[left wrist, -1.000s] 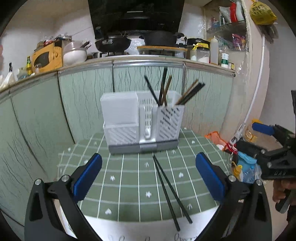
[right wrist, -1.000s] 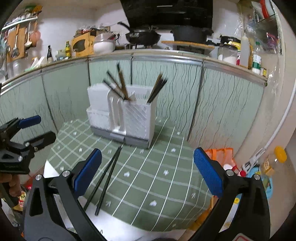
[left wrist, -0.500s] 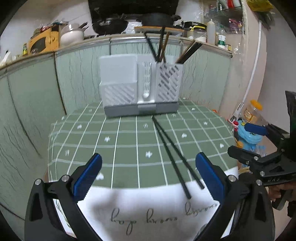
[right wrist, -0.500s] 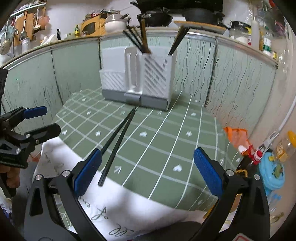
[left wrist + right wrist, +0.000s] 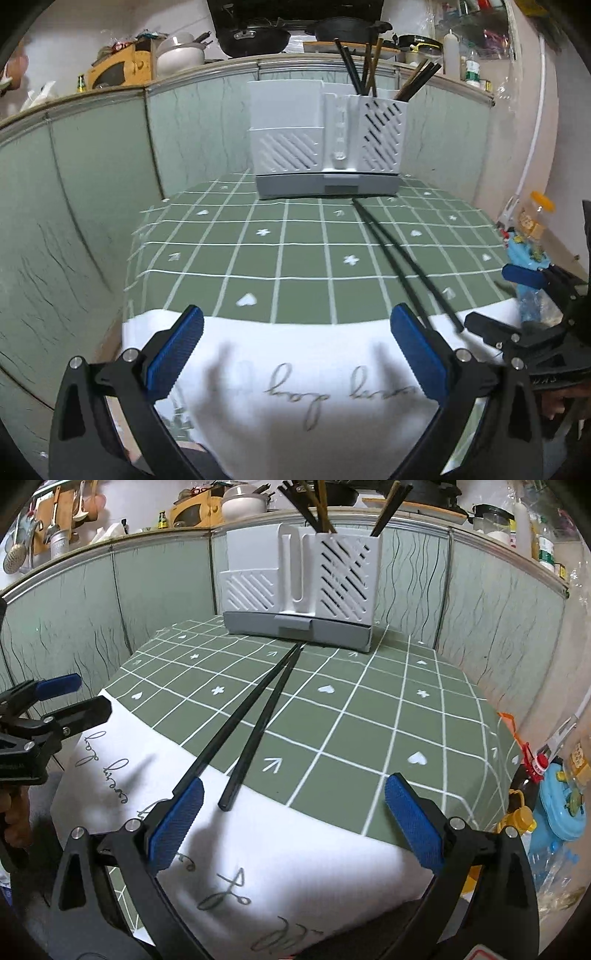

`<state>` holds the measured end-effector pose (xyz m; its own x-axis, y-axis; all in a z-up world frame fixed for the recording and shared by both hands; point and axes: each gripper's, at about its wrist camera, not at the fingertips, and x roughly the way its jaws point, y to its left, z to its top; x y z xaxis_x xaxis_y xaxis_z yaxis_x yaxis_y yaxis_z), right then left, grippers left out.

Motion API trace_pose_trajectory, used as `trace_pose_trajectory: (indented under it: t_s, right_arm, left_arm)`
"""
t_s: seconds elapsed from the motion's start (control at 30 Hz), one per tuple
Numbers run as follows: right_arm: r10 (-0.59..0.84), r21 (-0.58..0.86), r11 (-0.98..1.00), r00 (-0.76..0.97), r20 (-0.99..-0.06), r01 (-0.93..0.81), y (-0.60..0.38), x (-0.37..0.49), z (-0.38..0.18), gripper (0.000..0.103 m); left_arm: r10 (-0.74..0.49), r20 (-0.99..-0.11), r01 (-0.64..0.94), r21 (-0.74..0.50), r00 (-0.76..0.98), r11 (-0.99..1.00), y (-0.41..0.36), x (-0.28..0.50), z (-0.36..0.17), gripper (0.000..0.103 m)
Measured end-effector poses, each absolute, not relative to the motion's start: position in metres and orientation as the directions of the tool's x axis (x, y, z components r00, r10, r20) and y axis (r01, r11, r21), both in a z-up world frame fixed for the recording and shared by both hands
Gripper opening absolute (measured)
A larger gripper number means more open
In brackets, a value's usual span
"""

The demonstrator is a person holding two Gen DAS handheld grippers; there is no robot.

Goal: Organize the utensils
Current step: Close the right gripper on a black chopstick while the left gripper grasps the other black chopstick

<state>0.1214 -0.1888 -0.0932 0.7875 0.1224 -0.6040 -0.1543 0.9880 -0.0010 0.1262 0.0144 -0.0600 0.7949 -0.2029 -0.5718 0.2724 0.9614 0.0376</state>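
Right tool gapes wide, empty; the two thin, stiff, slippery black chopsticks ahead likely need a thick-end grip.

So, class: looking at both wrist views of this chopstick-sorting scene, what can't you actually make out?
- Inside of the utensil holder: its walls hide the lower ends of the chopsticks standing in it, both views.
- Loose chopsticks: in the right wrist view, the left one's near end is hidden behind the right hand-held gripper.
- Left wrist view: the same pair is motion-blurred.
- Tablecloth writing: cut off, unreadable.
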Motion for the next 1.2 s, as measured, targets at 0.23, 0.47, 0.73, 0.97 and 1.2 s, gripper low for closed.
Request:
trace_pose_trajectory:
  t_s: [0.23,0.47,0.73,0.97,1.2]
  right_arm:
    - [0.099,-0.018,0.990,0.784,-0.613,-0.138,-0.176,0.137,-0.107,0.075]
    - [0.084,-0.023,0.993,0.809,-0.582,-0.119,-0.165,0.139,-0.108,0.027]
    - [0.067,0.023,0.998,0.808,-0.585,-0.067,-0.175,0.143,-0.109,0.006]
    - [0.064,0.042,0.998,0.796,-0.602,-0.048,-0.192,0.139,-0.106,0.006]
    - [0.042,0.059,0.998,0.795,-0.605,-0.008,-0.218,0.124,-0.103,0.006]
  left_arm:
    - [-0.171,-0.584,0.226,0.022,0.794,0.974,0.042,0.123,-0.065,0.099]
    - [-0.149,-0.594,0.190,0.005,0.790,0.982,0.062,0.120,-0.070,0.099]
    - [-0.151,-0.604,0.193,0.005,0.783,0.981,0.061,0.119,-0.075,0.099]
    - [-0.192,-0.603,0.232,-0.011,0.775,0.973,0.039,0.120,-0.076,0.099]
    - [-0.242,-0.600,0.289,-0.018,0.763,0.957,0.000,0.122,-0.080,0.099]
